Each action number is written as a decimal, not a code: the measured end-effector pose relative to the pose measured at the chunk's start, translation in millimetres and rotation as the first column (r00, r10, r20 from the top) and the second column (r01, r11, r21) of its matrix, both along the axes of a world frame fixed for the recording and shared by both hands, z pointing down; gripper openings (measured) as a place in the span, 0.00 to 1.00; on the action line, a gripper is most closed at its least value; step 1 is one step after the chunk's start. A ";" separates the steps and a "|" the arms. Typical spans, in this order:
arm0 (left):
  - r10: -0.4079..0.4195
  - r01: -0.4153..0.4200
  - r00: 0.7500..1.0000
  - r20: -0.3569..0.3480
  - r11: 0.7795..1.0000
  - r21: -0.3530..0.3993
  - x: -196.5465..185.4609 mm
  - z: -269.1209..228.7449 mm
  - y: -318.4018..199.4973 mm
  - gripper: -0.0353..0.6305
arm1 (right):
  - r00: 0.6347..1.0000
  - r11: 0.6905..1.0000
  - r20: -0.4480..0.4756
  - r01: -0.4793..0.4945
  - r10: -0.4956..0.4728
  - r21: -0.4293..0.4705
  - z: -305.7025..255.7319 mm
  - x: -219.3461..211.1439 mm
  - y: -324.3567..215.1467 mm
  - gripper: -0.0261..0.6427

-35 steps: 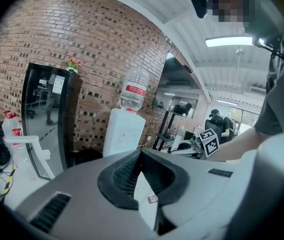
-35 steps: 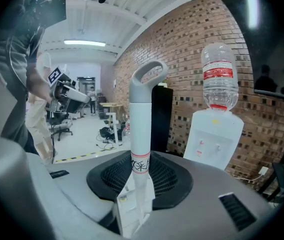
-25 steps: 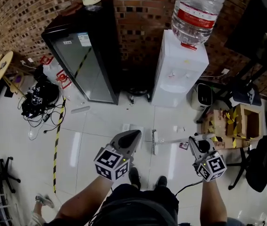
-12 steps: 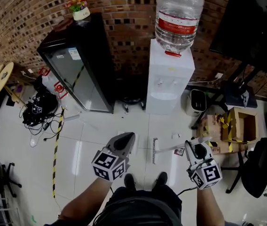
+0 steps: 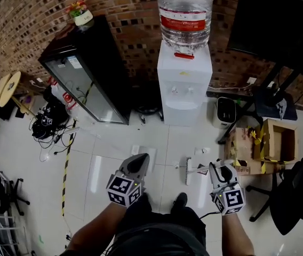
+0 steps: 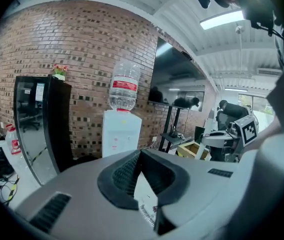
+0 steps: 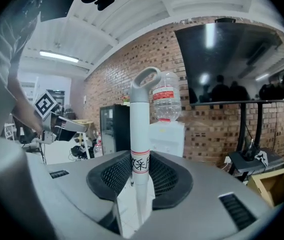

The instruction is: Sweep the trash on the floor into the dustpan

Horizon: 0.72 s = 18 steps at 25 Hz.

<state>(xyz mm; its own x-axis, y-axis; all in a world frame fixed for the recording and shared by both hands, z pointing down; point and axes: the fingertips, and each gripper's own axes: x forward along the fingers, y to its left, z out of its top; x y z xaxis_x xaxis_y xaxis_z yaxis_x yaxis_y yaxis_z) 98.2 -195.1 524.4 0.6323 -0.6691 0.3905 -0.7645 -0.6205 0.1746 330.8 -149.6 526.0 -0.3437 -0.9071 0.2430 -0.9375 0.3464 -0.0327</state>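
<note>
Right claw (image 7: 140,170) clenched on long white plastic broom (image 7: 140,129), loop-ended handle between its pads; broom's brush head (image 5: 188,171) down on pale tiled floor (image 5: 109,148), just beside small white paper scraps (image 5: 200,151); tall white water dispenser (image 5: 184,84) beyond, against brick wall; left claw (image 6: 141,156) closed, tips meeting, nothing held.

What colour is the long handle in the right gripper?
White, with a red-edged label; the broom handle shows best in the right gripper view.
</note>
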 end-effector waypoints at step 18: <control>0.037 -0.037 0.999 -0.006 0.998 -0.048 -21.7 87.7 -52.0 0.06 | 0.986 0.986 -0.097 -0.141 0.132 -0.091 96.6 8.4 -65.0 0.24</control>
